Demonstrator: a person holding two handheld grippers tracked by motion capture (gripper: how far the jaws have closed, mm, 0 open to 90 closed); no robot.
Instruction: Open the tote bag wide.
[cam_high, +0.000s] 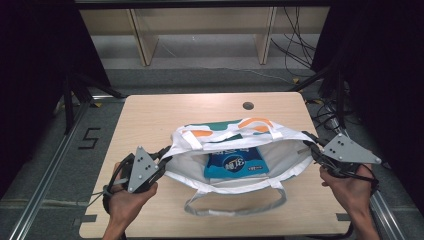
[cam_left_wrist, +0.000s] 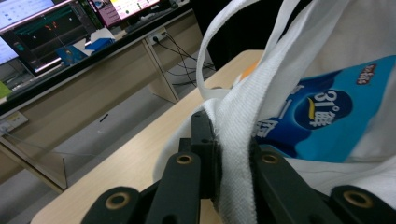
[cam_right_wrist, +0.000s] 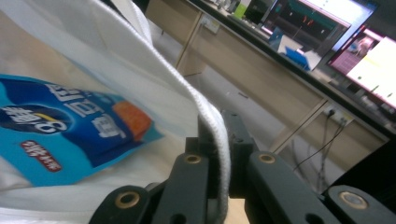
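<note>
The left tongs are clamped on the left edge of a white tote bag, and in the left gripper view the woven rim is pinched tight between the two black jaws. The right tongs are closed the same way on the bag's right edge, where the right gripper view shows the thick hem squeezed between the jaws. The bag hangs stretched between the two tongs with its mouth held wide above the tabletop. Inside it, about midway between the tongs, lies a blue packet with white lettering, flat against the bag's lower wall. One white handle droops from the near rim toward the person, and another, beside orange and green print, lies along the far rim beyond the tongs.
</note>
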